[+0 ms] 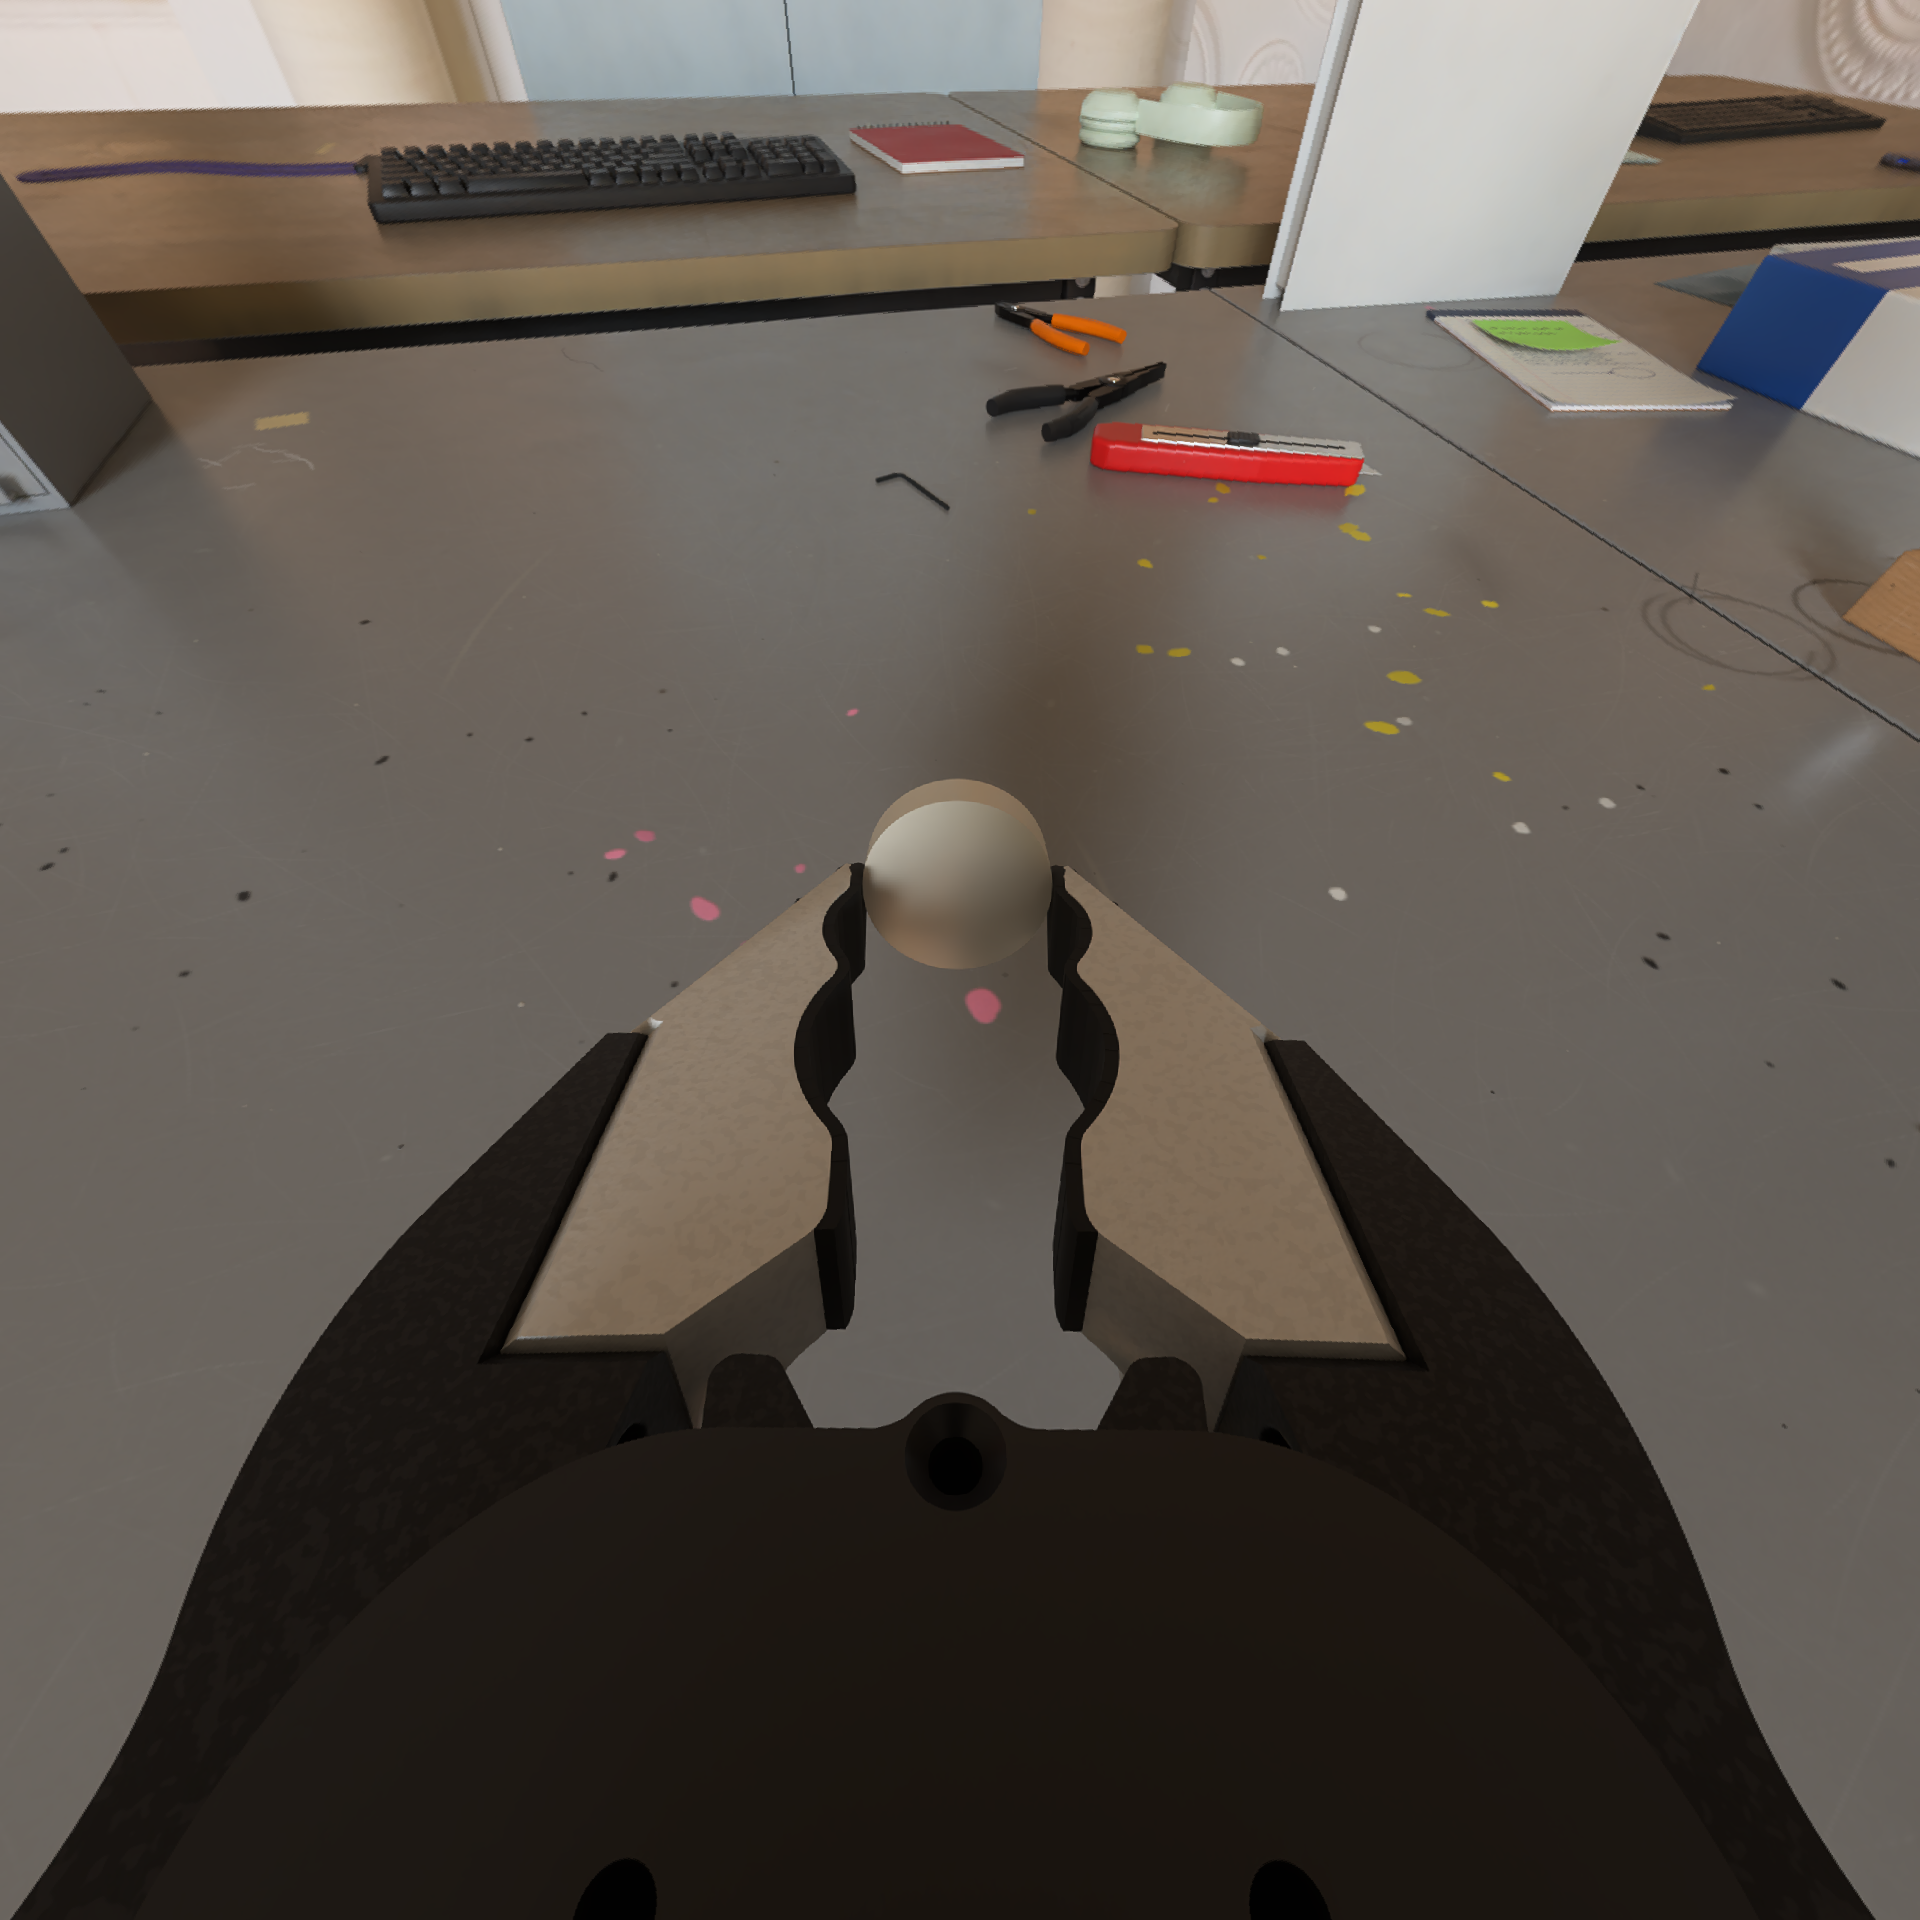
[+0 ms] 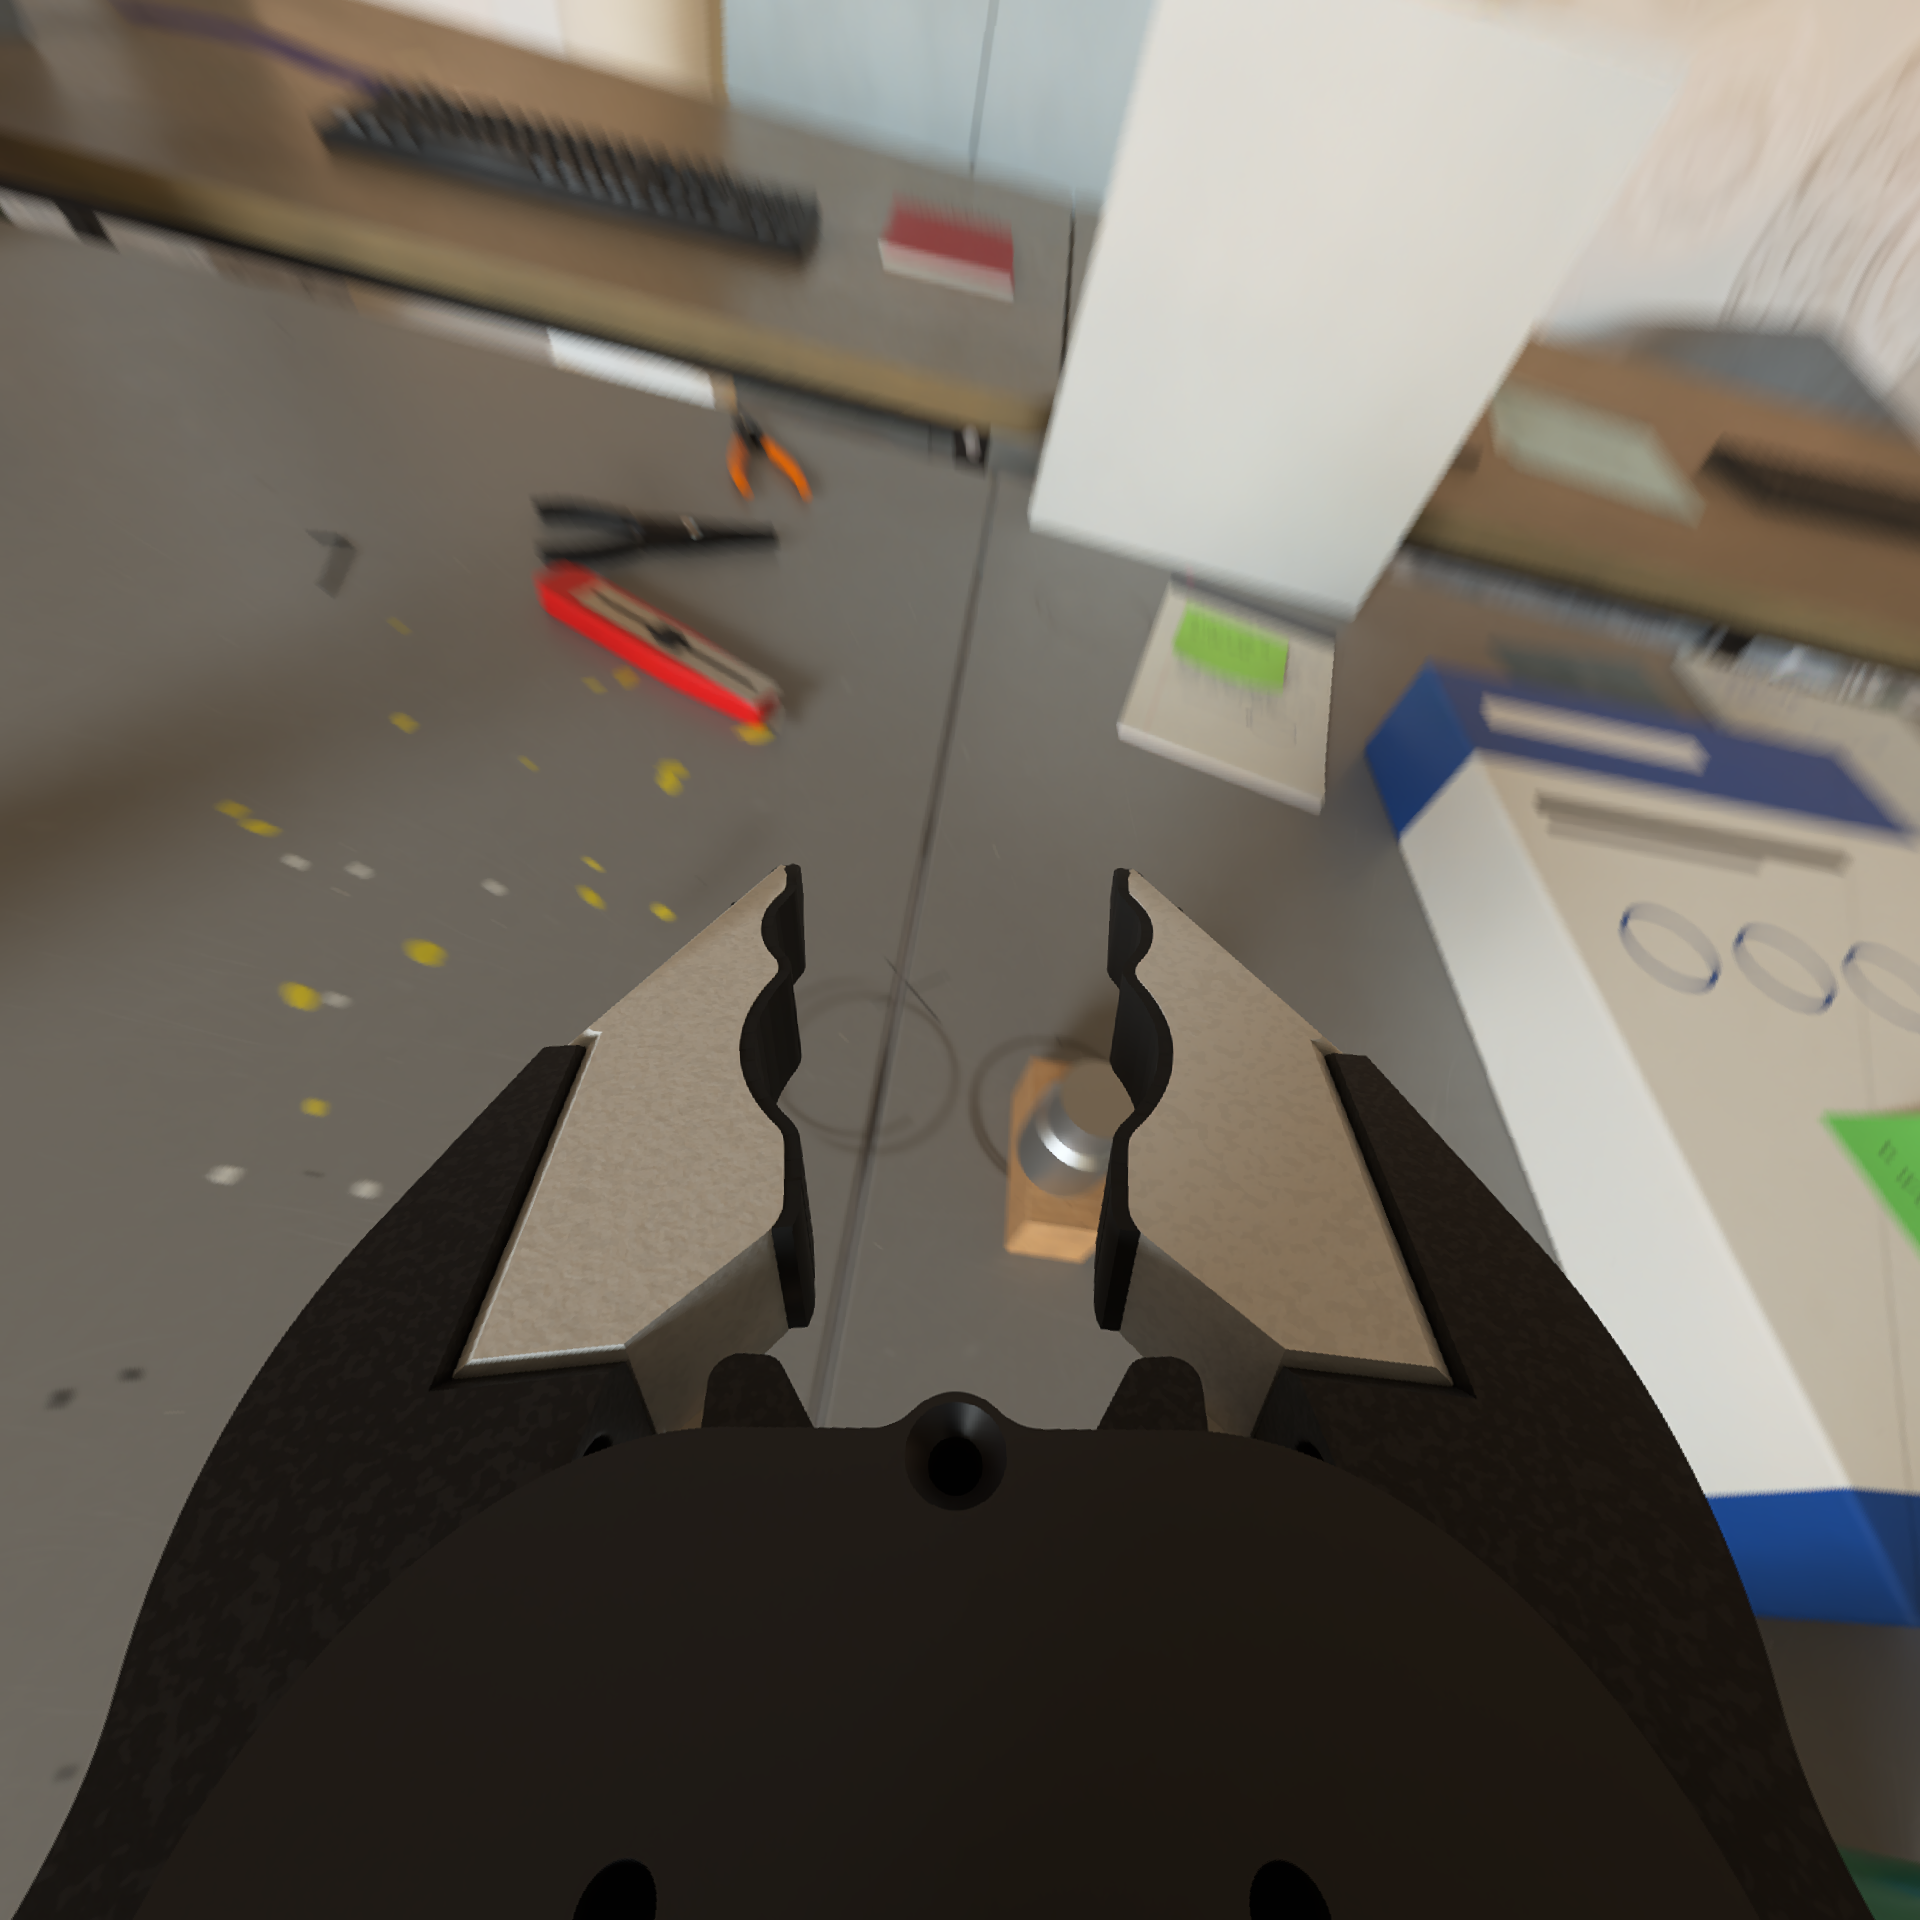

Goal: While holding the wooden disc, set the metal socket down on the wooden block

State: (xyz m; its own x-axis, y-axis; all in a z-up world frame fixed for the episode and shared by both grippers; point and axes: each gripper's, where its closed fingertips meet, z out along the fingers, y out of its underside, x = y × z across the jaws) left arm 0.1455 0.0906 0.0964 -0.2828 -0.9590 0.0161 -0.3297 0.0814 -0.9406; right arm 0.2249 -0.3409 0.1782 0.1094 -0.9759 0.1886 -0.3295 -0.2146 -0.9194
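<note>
In the left wrist view my left gripper is shut on the pale wooden disc, pinched at its fingertips and held above the grey table. In the right wrist view my right gripper is open and empty, above the table. Below it, the shiny metal socket stands upright on the small wooden block, partly hidden behind the right finger. A corner of the wooden block shows at the right edge of the left wrist view.
A red utility knife, black pliers, orange-handled pliers and a hex key lie farther back. A blue and white box stands to the right, with a notebook and a white panel behind.
</note>
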